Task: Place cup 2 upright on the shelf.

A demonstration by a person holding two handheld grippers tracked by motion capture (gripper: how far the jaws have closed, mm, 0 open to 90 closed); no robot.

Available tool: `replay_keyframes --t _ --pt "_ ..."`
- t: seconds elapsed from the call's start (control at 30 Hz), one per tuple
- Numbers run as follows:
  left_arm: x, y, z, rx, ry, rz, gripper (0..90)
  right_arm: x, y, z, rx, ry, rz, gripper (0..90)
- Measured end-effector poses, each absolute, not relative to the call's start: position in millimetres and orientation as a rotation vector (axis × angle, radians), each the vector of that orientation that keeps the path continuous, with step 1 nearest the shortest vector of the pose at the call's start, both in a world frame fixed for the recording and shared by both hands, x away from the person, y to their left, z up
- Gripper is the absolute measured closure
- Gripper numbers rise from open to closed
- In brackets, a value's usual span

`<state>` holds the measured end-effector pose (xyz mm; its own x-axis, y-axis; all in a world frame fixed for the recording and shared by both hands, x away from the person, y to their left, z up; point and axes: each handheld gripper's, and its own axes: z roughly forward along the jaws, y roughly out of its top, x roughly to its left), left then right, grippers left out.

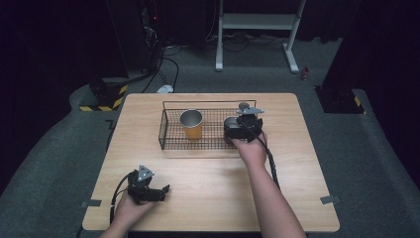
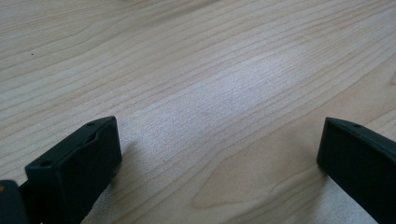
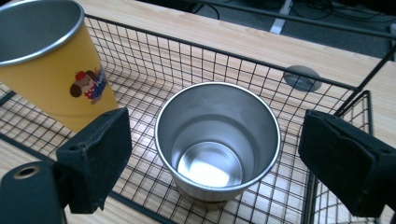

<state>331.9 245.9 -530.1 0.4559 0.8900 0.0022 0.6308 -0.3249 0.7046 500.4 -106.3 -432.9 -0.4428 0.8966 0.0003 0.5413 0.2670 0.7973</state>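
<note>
The wooden surface point(image 1: 208, 183) carries a black wire basket point(image 1: 171, 141) on its far half, and everything else is placed relative to that basket. Inside it, toward its left end, a yellow cup point(image 1: 191, 124) with a steel rim and a cartoon print stands upright. Toward its right end stands a plain steel cup point(image 3: 218, 140), also upright and open-mouthed, apart from the yellow one. The right hand-held gripper point(image 3: 215, 158) hangs just above the basket's right end, jaws spread wide on either side of the steel cup without touching it; this looks like the stance for either taking or having set it. The left hand-held gripper point(image 1: 166, 190) rests well in front of the basket, jaws apart over bare wood, likely parked out of the way
</note>
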Motion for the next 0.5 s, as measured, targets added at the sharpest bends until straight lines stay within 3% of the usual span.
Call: replay_keyframes --t 0.5 --pt "331.3 245.8 -530.2 2.065 1.268 0.525 0.2 467.0 -123.6 -425.5 1.246 2.056 1.115 11.8"
